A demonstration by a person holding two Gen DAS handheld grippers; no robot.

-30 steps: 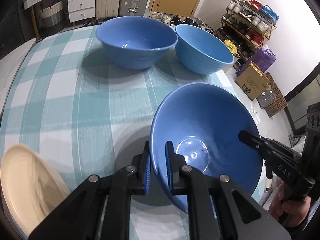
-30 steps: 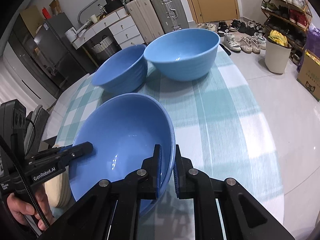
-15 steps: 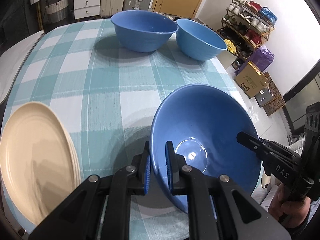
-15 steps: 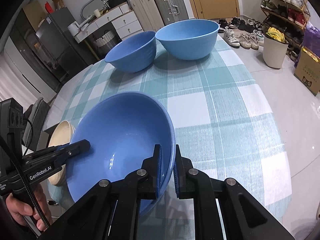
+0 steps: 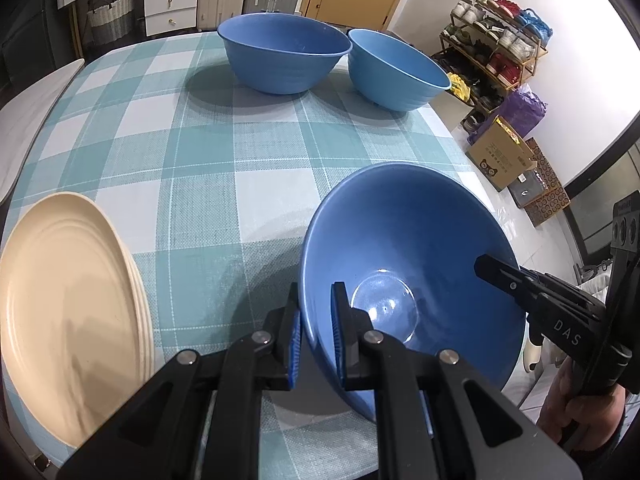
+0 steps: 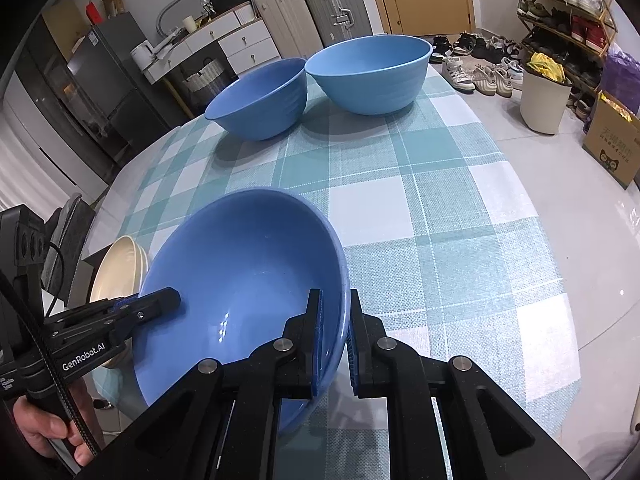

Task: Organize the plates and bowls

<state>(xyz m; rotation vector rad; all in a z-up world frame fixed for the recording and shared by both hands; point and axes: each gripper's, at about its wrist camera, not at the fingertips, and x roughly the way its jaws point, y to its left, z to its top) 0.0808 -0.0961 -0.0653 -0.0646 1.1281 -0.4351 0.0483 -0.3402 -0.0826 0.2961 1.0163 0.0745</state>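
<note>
A big blue bowl [image 5: 404,248] [image 6: 248,276] hangs above the near end of the checked table, held from both sides. My left gripper [image 5: 316,320] is shut on its left rim, and my right gripper [image 6: 334,320] is shut on the opposite rim. Each gripper also shows in the other's view: the right gripper [image 5: 480,266] at the bowl's far rim, the left gripper [image 6: 176,298] likewise. Two more blue bowls stand side by side at the table's far end, a darker bowl [image 5: 284,54] [image 6: 260,98] and a lighter bowl [image 5: 394,68] [image 6: 370,74]. A stack of cream plates [image 5: 68,304] [image 6: 118,266] lies at the near left.
The teal and white checked cloth [image 5: 200,148] covers the table. A white chair edge [image 5: 32,100] sits along its left side. Beyond the right edge lie a cardboard box [image 5: 500,152], a shoe rack [image 5: 496,52] and a white bin [image 6: 544,96]. A person's hand [image 6: 48,432] holds each tool.
Both grippers have drawn back toward the near end of the table with the bowl between them. The two far bowls look farther away, and the cream plates have come fully into view.
</note>
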